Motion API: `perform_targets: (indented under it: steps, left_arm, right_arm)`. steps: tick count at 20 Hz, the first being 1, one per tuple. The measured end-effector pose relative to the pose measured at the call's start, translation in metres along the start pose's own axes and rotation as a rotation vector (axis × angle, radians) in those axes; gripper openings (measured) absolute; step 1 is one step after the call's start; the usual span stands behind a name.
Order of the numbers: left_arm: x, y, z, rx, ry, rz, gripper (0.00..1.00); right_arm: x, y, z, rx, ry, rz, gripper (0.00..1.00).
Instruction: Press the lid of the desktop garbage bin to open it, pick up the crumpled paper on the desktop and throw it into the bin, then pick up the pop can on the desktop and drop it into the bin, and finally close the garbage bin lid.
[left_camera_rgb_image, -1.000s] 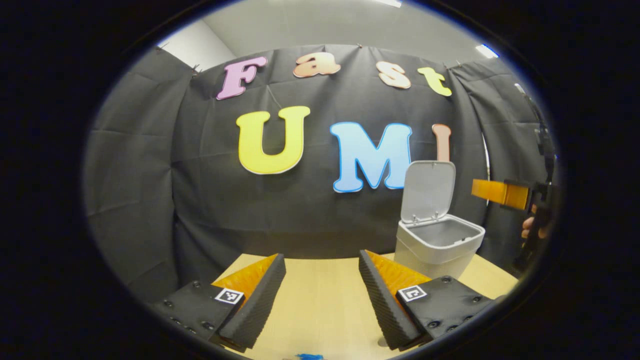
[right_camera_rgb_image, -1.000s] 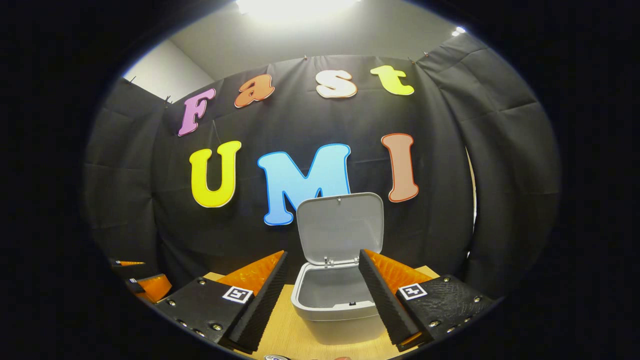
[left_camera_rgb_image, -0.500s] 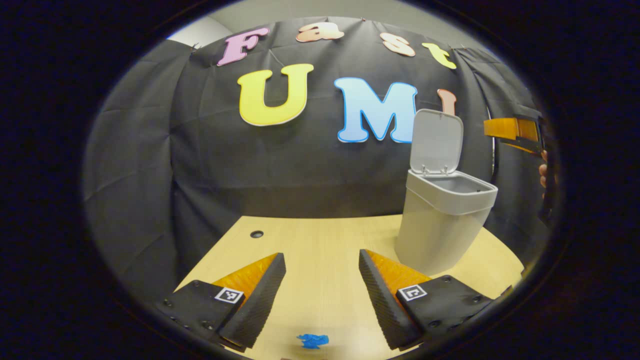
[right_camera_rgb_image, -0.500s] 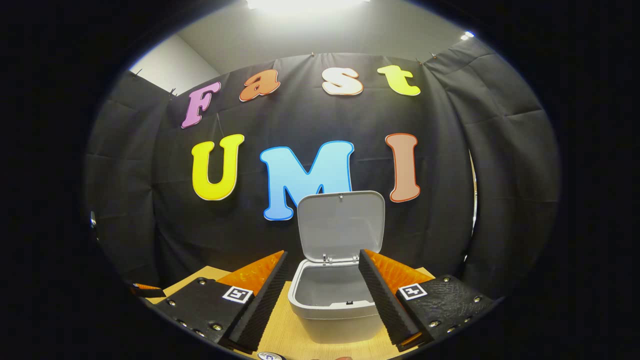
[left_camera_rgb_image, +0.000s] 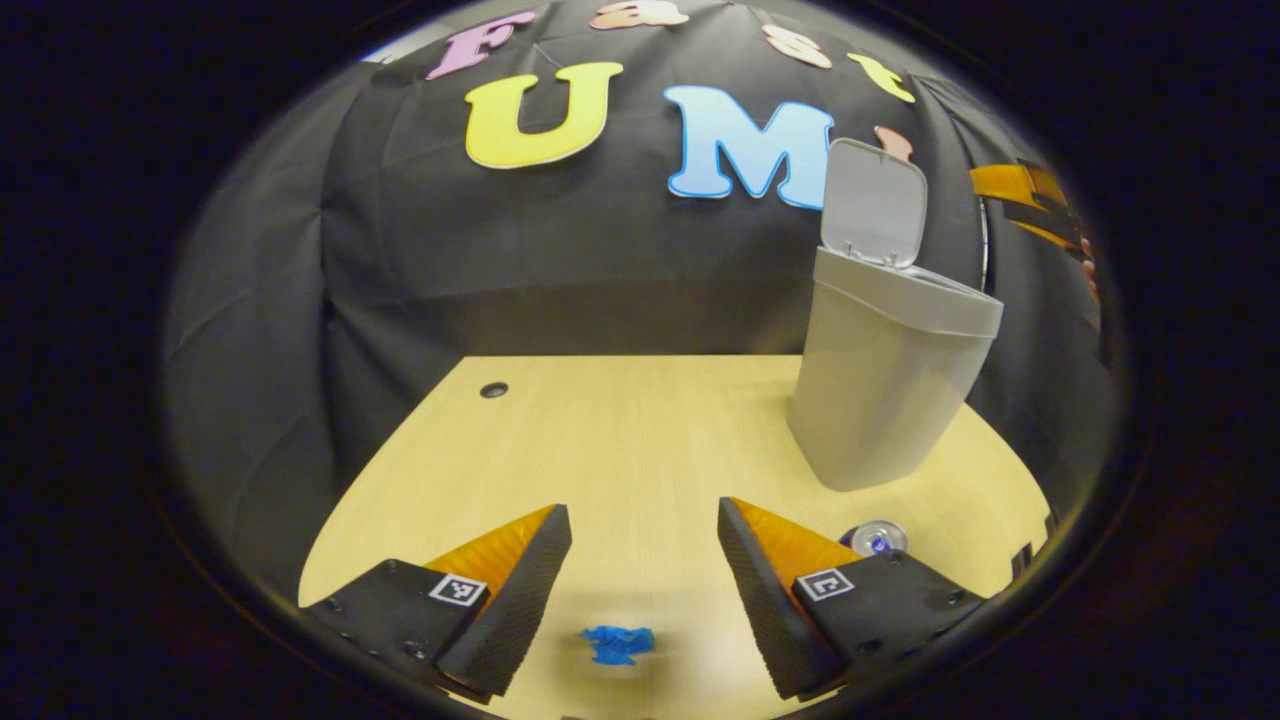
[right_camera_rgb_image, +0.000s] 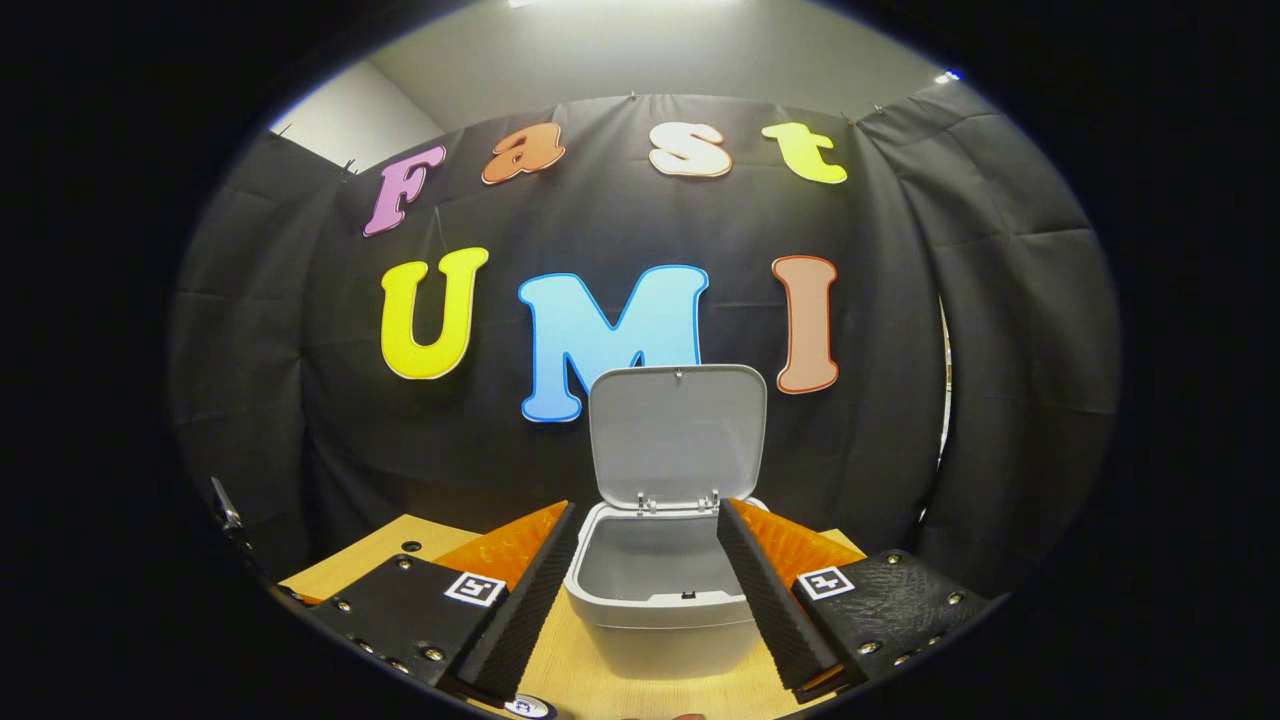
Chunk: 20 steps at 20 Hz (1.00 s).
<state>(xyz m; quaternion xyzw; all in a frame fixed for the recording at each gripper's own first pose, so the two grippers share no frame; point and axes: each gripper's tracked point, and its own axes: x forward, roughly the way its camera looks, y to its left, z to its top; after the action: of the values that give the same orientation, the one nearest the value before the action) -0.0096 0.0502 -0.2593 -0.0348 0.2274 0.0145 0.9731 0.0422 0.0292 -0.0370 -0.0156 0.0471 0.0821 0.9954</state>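
- Setting: pale wooden desk (left_camera_rgb_image: 640, 420) ringed by black cloth wall; small round hole (left_camera_rgb_image: 493, 390) near far left edge of desk.
- Left gripper (left_camera_rgb_image: 640, 575): jaws spread wide, nothing between them, tilted down toward desk.
- Paper (left_camera_rgb_image: 618, 644): small blue crumpled wad, lying on desk just below and between left fingers, slightly nearer the left-hand one; not touched.
- Can (left_camera_rgb_image: 874, 538): upright, top showing just beyond right-hand finger of left gripper, near foot of bin; top edge also at bottom of right gripper view (right_camera_rgb_image: 528, 708).
- Bin (left_camera_rgb_image: 885, 390): grey, standing at far right of desk, well apart from paper; lid (left_camera_rgb_image: 873, 203) swung up and back, mouth open.
- Right gripper (right_camera_rgb_image: 645, 590): jaws likewise parted and empty, held level, facing bin (right_camera_rgb_image: 655, 600) head-on, open lid (right_camera_rgb_image: 677, 432) upright behind mouth; seen also at right edge of left gripper view (left_camera_rgb_image: 1030, 200).
- Step in hand, as judged: lid-opening done; approach to paper under way with left gripper.
- Next move, as judged: lower left gripper until fingers straddle wad, close on it gently, then lift and carry rightward over bin mouth.
- Caution: wad small and light, easily pushed aside by a finger landing off-centre.
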Motion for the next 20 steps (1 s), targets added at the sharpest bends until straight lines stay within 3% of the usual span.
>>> perform_targets:
  steps: [9, 20]
  left_arm:
    - [0.011, -0.002, -0.060, -0.004, 0.130, -0.015, 0.96]
    - [0.018, 0.018, -0.111, -0.068, 0.245, 0.025, 0.96]
  right_arm:
    - [-0.002, -0.011, -0.013, -0.009, 0.041, -0.027, 0.90]
    - [-0.005, -0.016, -0.033, -0.009, 0.094, -0.041, 0.91]
